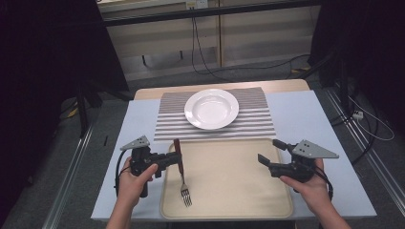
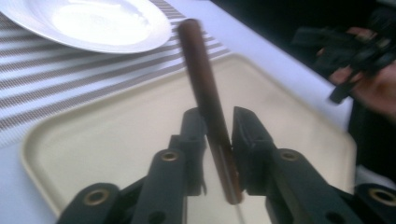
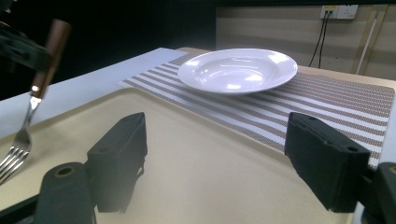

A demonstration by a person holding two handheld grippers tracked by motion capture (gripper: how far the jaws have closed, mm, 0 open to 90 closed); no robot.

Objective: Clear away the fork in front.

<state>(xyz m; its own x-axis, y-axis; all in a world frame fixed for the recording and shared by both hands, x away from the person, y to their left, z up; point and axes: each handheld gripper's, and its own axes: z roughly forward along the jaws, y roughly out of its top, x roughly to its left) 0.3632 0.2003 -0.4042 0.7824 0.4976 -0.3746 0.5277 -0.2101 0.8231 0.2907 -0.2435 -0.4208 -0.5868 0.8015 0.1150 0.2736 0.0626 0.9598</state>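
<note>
- Left gripper (image 1: 177, 157) has its jaws closed on the fork's (image 1: 182, 172) brown handle (tines hanging over the tray (image 1: 229, 191)).
- Right gripper (image 1: 270, 151) stands wide, holding nothing, above the tray's right side.
- Plate (image 1: 211, 109) sits on a striped mat (image 1: 258, 121) beyond the tray.

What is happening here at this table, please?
A person works with two tools. The left hand-held gripper is shut on the brown handle of a fork, holding it over the beige tray. The right hand-held gripper is open, with nothing between its jaws. A white plate sits on the striped placemat beyond the tray.
</note>
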